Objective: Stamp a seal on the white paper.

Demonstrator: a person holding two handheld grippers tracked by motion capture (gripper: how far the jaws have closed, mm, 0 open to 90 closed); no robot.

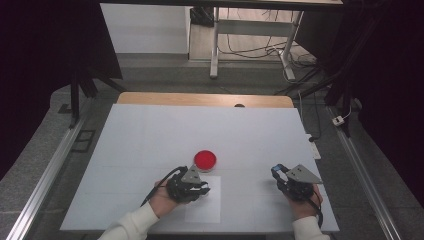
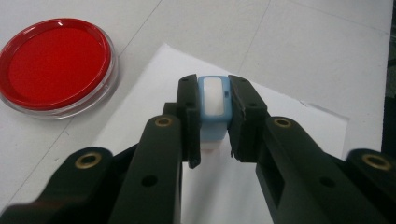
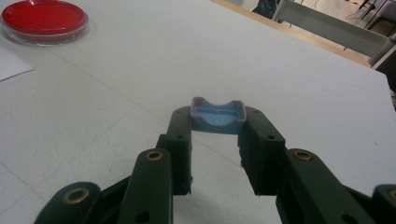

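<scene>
White tabletop [image 1: 150, 130] fills the middle of the scene, with grey floor, desk legs and loose cables beyond its far edge and metal rails down both sides. On it, near the front edge and a little left of centre, lies a white sheet of paper [image 1: 209, 202]. Just past the sheet's far edge sits the round red ink pad [image 1: 205, 159] in its clear dish, well inside the tabletop.

Over the paper's left part hangs the left gripper [image 1: 202, 187], held by a hand in a pale sleeve, and in the left gripper view its black jaws are clamped on a small light-blue stamp [image 2: 214, 105] with a white face, one jaw on each side, the stamp standing over the sheet. Whether its base touches the paper, I cannot tell.

Off to the right, near the front right corner, the right gripper [image 1: 278, 171] hovers above bare tabletop. In the right gripper view its jaws pinch a small blue cap [image 3: 218, 115] with a pinkish rim, hollow side up, right at the jaw tips.
</scene>
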